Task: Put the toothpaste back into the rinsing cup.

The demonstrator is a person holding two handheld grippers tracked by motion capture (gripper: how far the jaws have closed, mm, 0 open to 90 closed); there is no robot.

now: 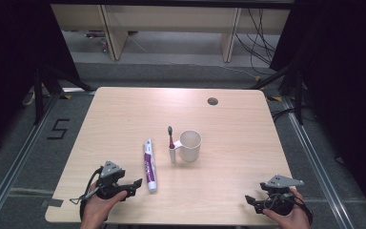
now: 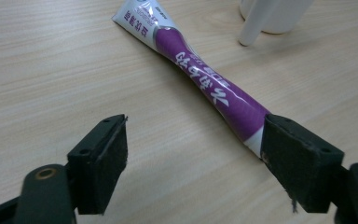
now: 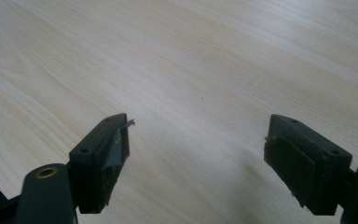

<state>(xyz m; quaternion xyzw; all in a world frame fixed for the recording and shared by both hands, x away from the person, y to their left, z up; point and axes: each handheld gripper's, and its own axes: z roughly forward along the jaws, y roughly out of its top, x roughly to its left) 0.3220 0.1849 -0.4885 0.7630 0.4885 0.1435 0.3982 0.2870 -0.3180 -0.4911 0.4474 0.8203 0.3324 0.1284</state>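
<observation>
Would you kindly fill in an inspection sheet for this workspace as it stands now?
Surface: light wooden table, round cable hole near far edge.
Job's things: purple-and-white toothpaste tube lying flat; white plastic mug upright; toothbrush standing in its side holder.
Clutter: nothing seen.
Grippers: left gripper open, near the tube's end; right gripper open over bare wood.
Cables: black cable trailing from left gripper; loose wires on floor behind.
Surroundings: black curtains, wooden furniture legs.

Glossy purple plastic toothpaste tube (image 2: 205,79) lies on the matt, pale wood-grain table (image 1: 124,114).
</observation>
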